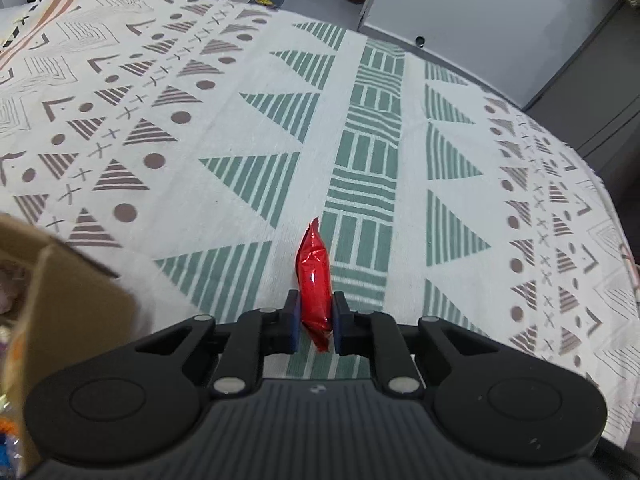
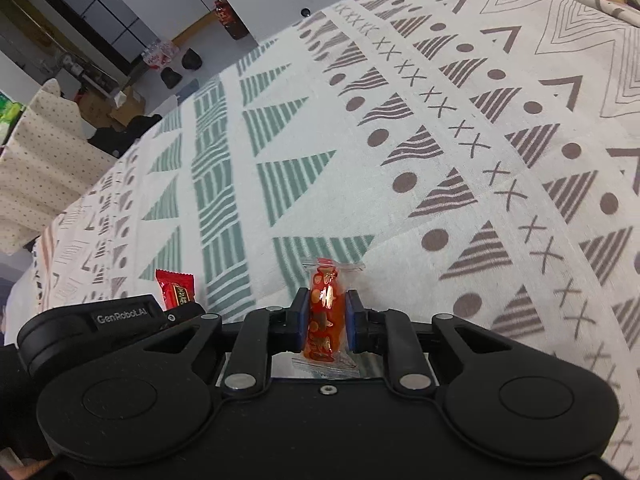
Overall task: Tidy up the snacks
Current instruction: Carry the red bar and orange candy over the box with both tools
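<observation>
The right hand-held gripper (image 2: 327, 316) pinches an orange snack packet (image 2: 326, 314) between its blue pads (image 2: 303, 320), the packet's clear crimped ends sticking out ahead and behind. Left of it, the left hand-held gripper (image 2: 176, 300) holds a red packet (image 2: 176, 286). Beneath both lies a patterned cloth (image 2: 400, 140).

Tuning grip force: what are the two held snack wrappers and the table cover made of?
Red packet: glossy foil-like film, sharp highlights and creases. Orange packet: clear plastic film, transparent crimped ends. Cloth: matte woven fabric, likely cotton, printed pattern.
</observation>
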`<state>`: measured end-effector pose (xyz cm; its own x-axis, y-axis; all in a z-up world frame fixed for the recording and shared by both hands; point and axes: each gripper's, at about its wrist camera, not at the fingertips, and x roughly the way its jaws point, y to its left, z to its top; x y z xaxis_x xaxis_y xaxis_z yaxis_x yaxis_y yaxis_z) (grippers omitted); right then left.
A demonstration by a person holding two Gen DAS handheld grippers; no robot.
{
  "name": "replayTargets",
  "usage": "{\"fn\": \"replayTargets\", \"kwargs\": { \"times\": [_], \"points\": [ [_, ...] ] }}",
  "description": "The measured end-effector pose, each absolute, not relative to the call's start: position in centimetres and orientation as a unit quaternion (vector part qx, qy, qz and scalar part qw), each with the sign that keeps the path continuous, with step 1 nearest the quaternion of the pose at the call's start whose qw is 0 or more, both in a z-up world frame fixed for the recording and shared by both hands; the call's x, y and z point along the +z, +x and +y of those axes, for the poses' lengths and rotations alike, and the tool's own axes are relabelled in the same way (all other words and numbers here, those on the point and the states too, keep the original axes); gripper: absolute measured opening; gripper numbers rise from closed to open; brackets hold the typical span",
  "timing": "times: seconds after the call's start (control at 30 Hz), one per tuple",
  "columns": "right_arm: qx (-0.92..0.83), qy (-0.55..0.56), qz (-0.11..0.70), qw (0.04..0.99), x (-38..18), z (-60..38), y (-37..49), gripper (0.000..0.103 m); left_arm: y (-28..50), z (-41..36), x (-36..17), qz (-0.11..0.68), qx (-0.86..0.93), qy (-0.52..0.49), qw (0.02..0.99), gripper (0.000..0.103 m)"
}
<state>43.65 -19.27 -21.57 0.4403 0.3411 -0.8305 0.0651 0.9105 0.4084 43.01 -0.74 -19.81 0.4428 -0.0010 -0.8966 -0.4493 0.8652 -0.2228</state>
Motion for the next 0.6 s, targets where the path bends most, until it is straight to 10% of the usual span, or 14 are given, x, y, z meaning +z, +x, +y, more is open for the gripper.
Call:
{"fn": "replayTargets", "kwargs": {
  "times": [0.6],
  "points": [
    [0.114, 0.206, 0.451, 0.861, -13.0, -17.9, 36.9, 0.018, 34.5, 0.6, -12.0, 0.476, 0.114, -0.221, 0.843, 0.014]
  ]
}}
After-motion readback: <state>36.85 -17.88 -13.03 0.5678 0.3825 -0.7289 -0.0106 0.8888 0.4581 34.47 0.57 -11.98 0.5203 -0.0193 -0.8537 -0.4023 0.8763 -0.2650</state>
